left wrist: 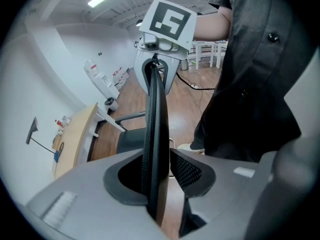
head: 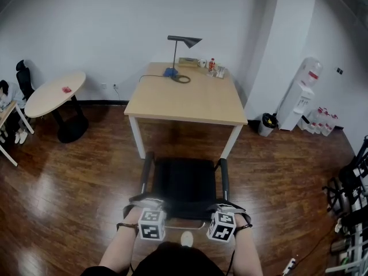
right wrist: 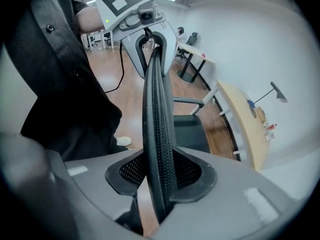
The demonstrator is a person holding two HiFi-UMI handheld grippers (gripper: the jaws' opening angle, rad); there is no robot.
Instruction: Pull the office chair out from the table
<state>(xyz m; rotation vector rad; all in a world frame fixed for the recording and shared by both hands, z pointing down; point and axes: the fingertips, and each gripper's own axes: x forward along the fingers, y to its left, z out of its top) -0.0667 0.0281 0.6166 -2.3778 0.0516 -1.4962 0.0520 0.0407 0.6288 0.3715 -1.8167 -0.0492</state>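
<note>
Left gripper and right gripper straddle the backrest, jaws loosely apart. The desk lies beyond the chair, away from both.

The glossy brown wooden floor carries a black office chair near a pale rectangular wooden table. A round pale table stands well apart.

Bare wood floor lies wide open left of the office chair. A narrower open strip runs on the chair's right, up to the racks and cables at the right edge. Ahead, the table and its front legs block the way, with the chair front near them. Round table far left; water dispenser and waste bin far right, all well apart from the chair. Person stands close behind the chair.
</note>
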